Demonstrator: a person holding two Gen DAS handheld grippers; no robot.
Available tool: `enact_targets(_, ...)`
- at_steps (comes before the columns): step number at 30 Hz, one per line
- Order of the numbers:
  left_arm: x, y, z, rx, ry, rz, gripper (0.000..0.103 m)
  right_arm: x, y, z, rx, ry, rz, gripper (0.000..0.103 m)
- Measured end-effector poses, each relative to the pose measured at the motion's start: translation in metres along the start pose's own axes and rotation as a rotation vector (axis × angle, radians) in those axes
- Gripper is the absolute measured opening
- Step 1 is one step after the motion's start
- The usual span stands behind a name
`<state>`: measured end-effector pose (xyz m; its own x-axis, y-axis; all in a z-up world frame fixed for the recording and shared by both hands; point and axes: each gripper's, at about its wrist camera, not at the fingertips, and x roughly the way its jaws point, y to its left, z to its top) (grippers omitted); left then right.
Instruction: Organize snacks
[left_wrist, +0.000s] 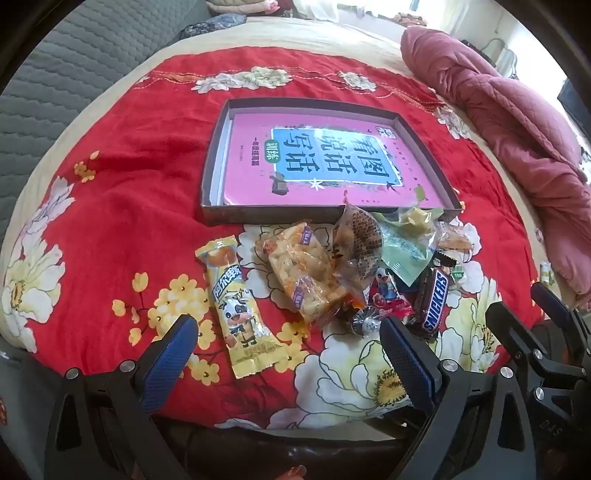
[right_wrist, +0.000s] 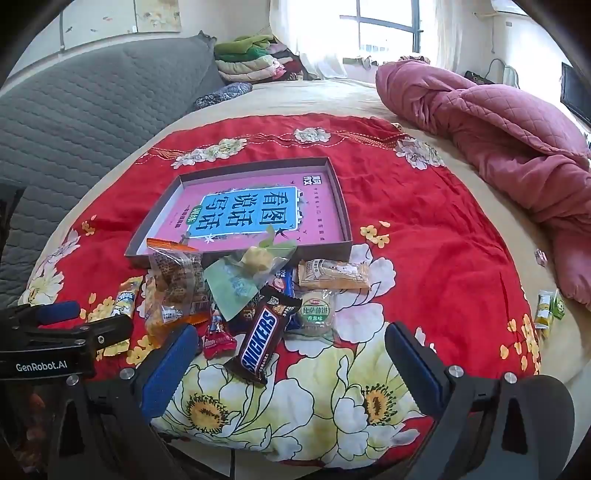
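A heap of wrapped snacks lies on a red flowered cloth (left_wrist: 129, 192) in front of a shallow dark box (left_wrist: 216, 162) lined with a pink book (left_wrist: 332, 166). My left gripper (left_wrist: 288, 332) hangs open over the near edge, with a yellow cow-print bar (left_wrist: 240, 306) between its blue fingers (left_wrist: 171, 354), untouched. A clear rice-cracker pack (left_wrist: 299, 273) and a Snickers bar (left_wrist: 436, 299) lie further right. My right gripper (right_wrist: 291, 343) is open above the Snickers bar (right_wrist: 258, 339), beside a round green biscuit (right_wrist: 317, 308) and a red candy (right_wrist: 218, 338). The same box (right_wrist: 343, 206) lies beyond.
A rumpled pink quilt (right_wrist: 509, 147) lies along the right of the bed. A grey quilted headboard (right_wrist: 92, 110) stands at the left, folded clothes (right_wrist: 251, 59) at the back. A few small green-yellow packets (right_wrist: 548, 310) lie off the cloth at the right.
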<state>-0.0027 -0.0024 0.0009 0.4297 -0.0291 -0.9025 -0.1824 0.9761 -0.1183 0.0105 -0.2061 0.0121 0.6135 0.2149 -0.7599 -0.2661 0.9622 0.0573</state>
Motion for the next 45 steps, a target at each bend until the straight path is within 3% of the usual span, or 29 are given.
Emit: enact_targets(45,-0.0072,-0.0031,-0.0003,0.009,-0.015,0.008,0.099,-0.0064,-0.001,0.0018,0.002,-0.027,-0.01,0.102)
